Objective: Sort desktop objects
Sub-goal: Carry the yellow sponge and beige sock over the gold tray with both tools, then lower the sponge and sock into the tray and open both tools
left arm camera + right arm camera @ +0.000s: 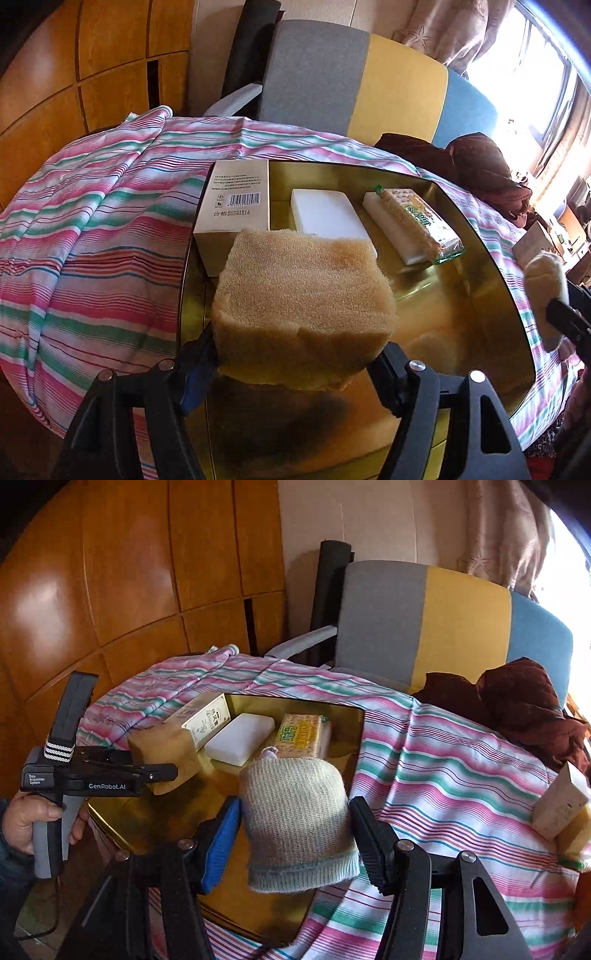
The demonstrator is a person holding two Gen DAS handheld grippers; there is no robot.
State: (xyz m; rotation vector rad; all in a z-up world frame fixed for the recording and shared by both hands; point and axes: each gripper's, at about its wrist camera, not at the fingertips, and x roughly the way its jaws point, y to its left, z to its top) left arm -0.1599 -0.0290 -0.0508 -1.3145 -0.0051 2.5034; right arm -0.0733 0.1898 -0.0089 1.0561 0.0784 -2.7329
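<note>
- Left gripper is carrying the brown sponge over the gold tray; jaws are closed onto its near end, one finger each side, most of the block sticking out fwd past the tips.
- Right gripper is holding the knitted scrub mitt w/ fingers either side of it. Mitt is hanging above the tray's near edge, cuff end nearest the camera; grip looks loose-ish, can't tell how firm.
- Tray is already holding the cream box, white block & cracker pack along its far side.
- Doing it well, prob.: the sponge is going down in the bare near part of the tray, kept low & level, clear of the box just beyond it.
- Both grippers are working close, so staggering the drops is safer.
- Another small box is lying on the striped cloth, well apart from the tray, not yet sorted.
</note>
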